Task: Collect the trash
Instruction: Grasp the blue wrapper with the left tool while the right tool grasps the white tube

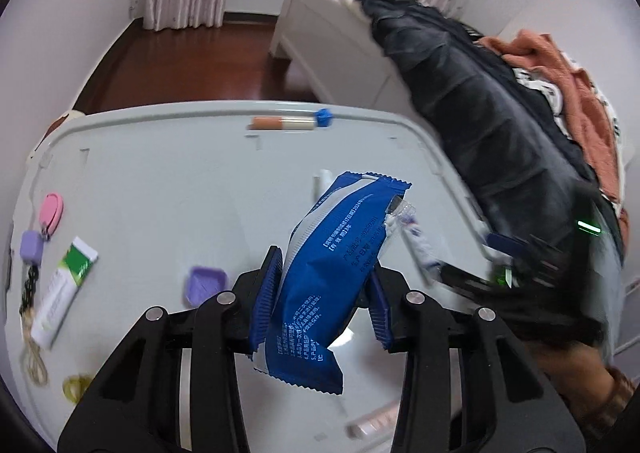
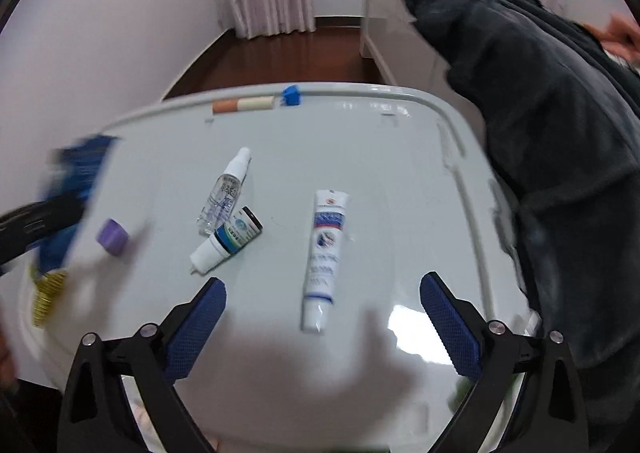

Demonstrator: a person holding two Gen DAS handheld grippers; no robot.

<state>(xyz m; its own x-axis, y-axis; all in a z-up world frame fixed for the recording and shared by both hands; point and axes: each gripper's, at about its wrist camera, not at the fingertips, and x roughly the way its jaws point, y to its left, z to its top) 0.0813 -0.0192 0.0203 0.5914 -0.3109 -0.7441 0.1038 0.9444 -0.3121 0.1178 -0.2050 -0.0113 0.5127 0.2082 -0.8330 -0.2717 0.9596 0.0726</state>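
Note:
My left gripper point(image 1: 324, 273) is shut on a blue and white wrapper point(image 1: 328, 265) and holds it above the grey table point(image 1: 168, 181). The wrapper also shows blurred at the left edge of the right wrist view point(image 2: 72, 189). My right gripper point(image 2: 322, 317) is open and empty, low over the table, with a white ointment tube point(image 2: 322, 257) lying just ahead between its fingers. A clear spray bottle point(image 2: 224, 193) and a small dropper bottle point(image 2: 226, 245) lie left of the tube.
A purple cap point(image 1: 205, 283), a green and white box point(image 1: 64, 289), pink and purple key fobs point(image 1: 42, 225) and an orange and cream stick with a blue cap point(image 1: 288, 122) lie on the table. Dark clothes point(image 1: 480, 125) hang at the right.

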